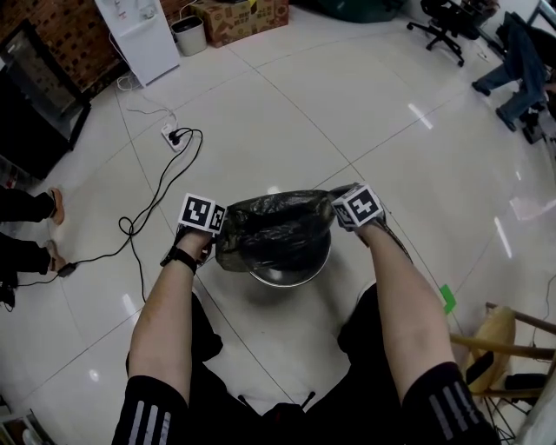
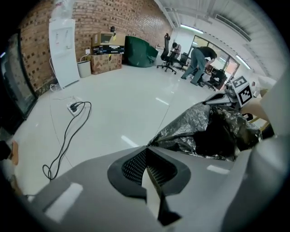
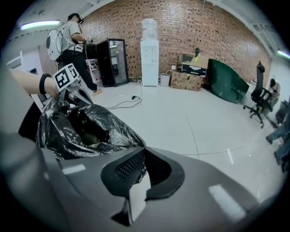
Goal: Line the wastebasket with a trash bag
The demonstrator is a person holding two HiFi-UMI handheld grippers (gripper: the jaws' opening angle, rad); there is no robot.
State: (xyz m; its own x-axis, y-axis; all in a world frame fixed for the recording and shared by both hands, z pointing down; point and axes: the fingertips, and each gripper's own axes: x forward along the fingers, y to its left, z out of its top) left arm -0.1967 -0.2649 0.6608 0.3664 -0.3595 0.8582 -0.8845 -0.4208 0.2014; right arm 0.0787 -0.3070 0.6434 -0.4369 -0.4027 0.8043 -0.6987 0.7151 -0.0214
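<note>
Head view: at the centre of the frame the black trash bag (image 1: 276, 228) is stretched between the left gripper (image 1: 211, 228) and the right gripper (image 1: 344, 214). Its mouth is spread over the wastebasket (image 1: 287, 278), whose pale rim shows just below the film. The bag hangs over the rim but is not yet tucked round it. The floor (image 1: 347, 113) is glossy white tile. A cable (image 1: 152, 209) runs to a power strip (image 1: 172, 136) at upper left, and a cardboard box (image 1: 243, 17) sits against the top edge.

Left gripper view: the jaws are together, and the bag's edge (image 2: 181, 136) runs straight into their tip, so they look clamped on the film. The rest of the bag billows at right.

Right gripper view: these jaws are closed too, with a wisp of film caught between the pads. The bag (image 3: 81, 129) bulges at left, and its dark opening faces the camera. A brick wall (image 3: 204, 27) and a water dispenser (image 3: 149, 50) stand at the back of the room, and a person (image 3: 68, 38) is at upper left.

The bag looks very light, limp and slippery, and it would probably tear if snagged. The hem is the sensible place to hold it, at opposite sides, so the mouth stays wide.
</note>
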